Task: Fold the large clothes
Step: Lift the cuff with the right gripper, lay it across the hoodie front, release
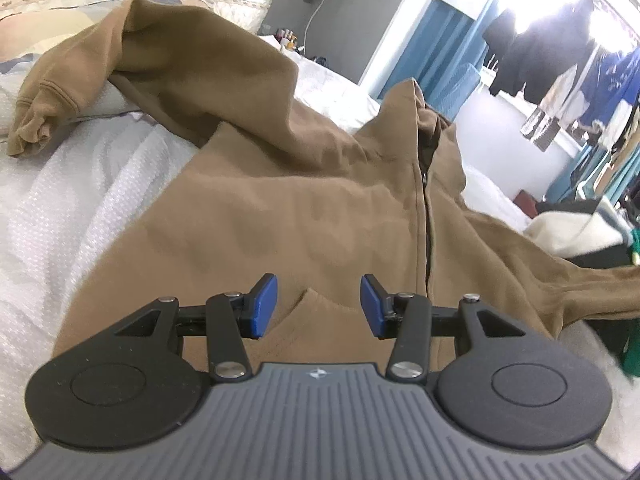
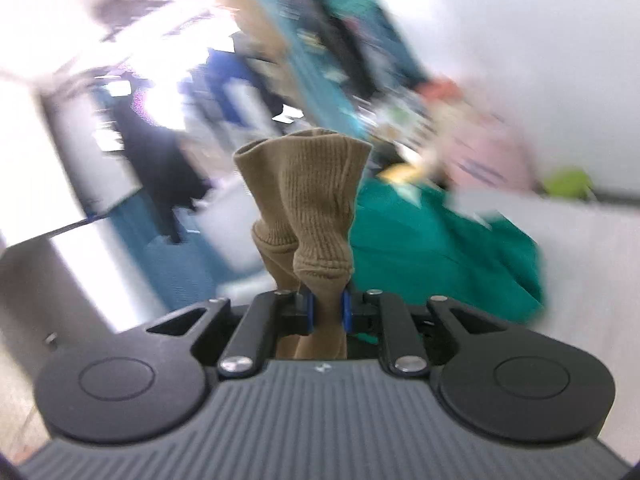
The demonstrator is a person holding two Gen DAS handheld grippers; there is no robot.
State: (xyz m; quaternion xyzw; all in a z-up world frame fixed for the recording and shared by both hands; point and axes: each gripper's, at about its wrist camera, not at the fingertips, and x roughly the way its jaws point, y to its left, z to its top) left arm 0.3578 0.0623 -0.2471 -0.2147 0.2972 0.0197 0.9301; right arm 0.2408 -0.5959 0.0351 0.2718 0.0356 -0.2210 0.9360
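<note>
Between my left gripper's (image 1: 319, 306) open jaws the gap is clear, only flat brown jacket (image 1: 280, 208) beneath. The bed's (image 1: 80, 200) left edge shows bare quilt, free to pass. Toward the head, the raised sleeve (image 1: 168, 60) blocks. At the right edge piled clothes (image 1: 580, 232) crowd.

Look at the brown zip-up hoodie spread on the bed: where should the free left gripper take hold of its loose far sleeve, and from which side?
Grip the ribbed cuff of the sleeve on the hoodie. It lies bunched on the white bedding, raised in folds, so the open left gripper can likely come in low from the near side and pinch the cuff's thick rim.
</note>
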